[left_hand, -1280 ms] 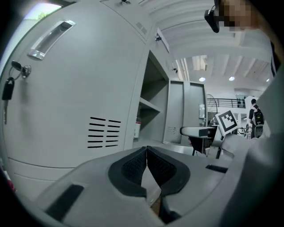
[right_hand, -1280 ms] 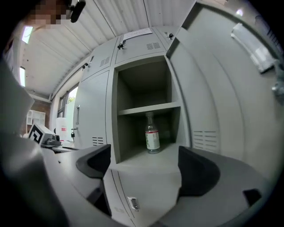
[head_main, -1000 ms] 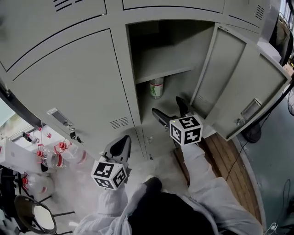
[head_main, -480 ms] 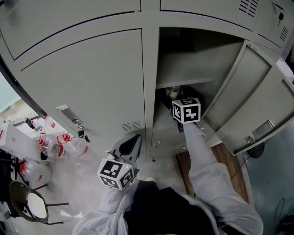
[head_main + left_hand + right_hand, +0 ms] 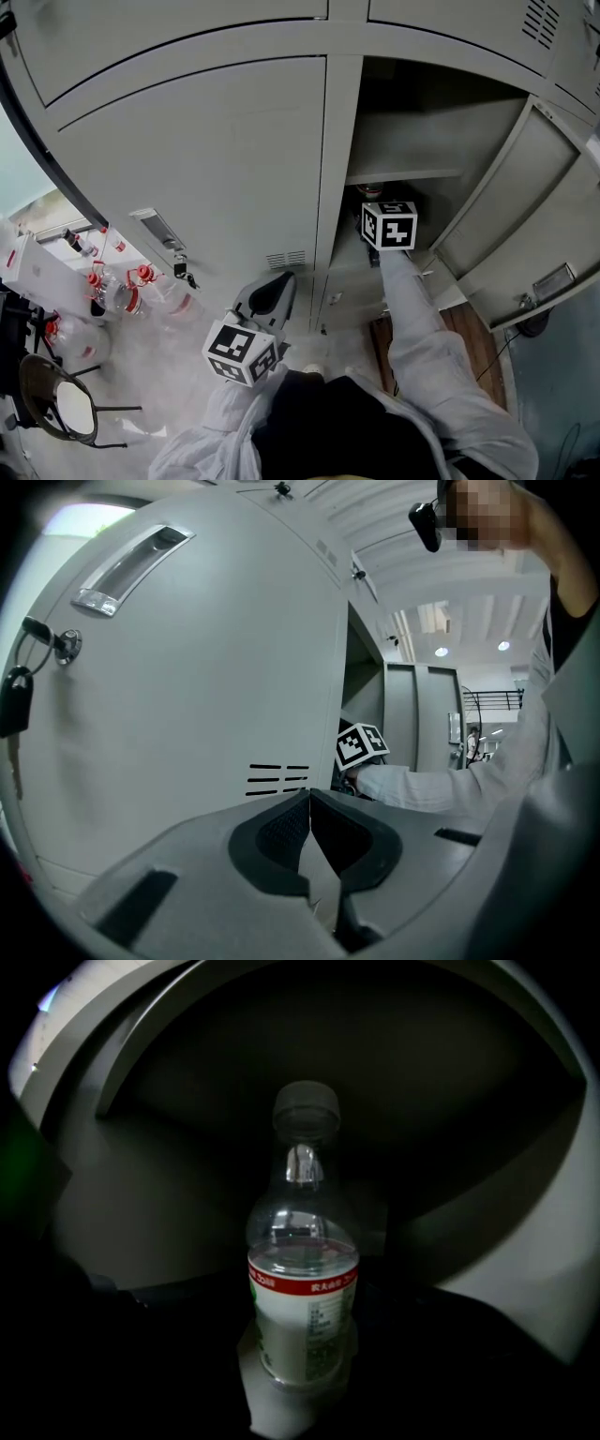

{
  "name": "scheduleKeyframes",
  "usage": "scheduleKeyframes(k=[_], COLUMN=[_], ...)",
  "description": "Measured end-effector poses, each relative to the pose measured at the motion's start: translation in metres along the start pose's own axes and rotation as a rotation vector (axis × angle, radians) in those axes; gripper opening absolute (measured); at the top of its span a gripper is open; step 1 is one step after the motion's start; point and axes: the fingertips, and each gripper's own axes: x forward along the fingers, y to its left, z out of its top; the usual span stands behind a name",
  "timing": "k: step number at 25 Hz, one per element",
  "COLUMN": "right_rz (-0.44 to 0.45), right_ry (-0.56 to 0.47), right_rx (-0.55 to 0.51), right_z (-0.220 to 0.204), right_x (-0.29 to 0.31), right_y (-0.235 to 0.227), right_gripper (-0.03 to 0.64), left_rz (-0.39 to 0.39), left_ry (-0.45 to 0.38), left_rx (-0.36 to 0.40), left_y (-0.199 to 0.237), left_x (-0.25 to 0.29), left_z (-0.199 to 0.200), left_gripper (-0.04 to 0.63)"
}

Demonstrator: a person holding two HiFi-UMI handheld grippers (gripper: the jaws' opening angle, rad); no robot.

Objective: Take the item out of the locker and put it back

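Observation:
A clear plastic bottle (image 5: 302, 1307) with a white-and-green label and a red band stands upright on the dark floor of the open locker compartment (image 5: 403, 141). My right gripper (image 5: 300, 1377) reaches into that compartment. Its jaws have just been closing with the bottle between them, and their dark shapes now lie against both sides of the label. In the head view only its marker cube (image 5: 389, 225) and the white sleeve show, and the jaws are hidden inside. My left gripper (image 5: 309, 803) is shut and empty, held low in front of the closed locker door (image 5: 187, 696).
The open door (image 5: 525, 216) swings out to the right of the compartment. A shelf (image 5: 403, 175) runs just above the bottle. Keys hang in the closed door's lock (image 5: 178, 267). Several bottles (image 5: 122, 291) and a stool (image 5: 61, 408) stand on the floor at the left.
My right arm has pushed forward into the compartment, and its cube now covers the bottle in the head view. The left gripper has hardly moved.

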Motion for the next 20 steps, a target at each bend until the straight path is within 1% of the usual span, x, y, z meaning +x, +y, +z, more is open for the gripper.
scheduleKeyframes(k=[5,10,15,20], right_rz=[0.011,0.034,0.121,0.203], right_ry=[0.013,0.063,0.125,0.236], right_rx=[-0.005,-0.011,0.119,0.126], right_z=[0.002,-0.001,-0.001,-0.005], right_x=[0.004,-0.002,-0.013,-0.032], right_y=[0.0,0.0,0.0,0.009], right_gripper=[0.308,0.308,0.307,0.307], left_rz=[-0.02,-0.007,0.017,0.043], left_ry=[0.004,0.008,0.004,0.006], left_rx=[0.02,0.023,0.009,-0.019], left_y=[0.001,0.003,-0.007,-0.024], left_x=[0.0,-0.002,-0.003,-0.004], left_z=[-0.005,-0.011,-0.01,-0.013], left_gripper=[0.008,0.009,0.009,0.008])
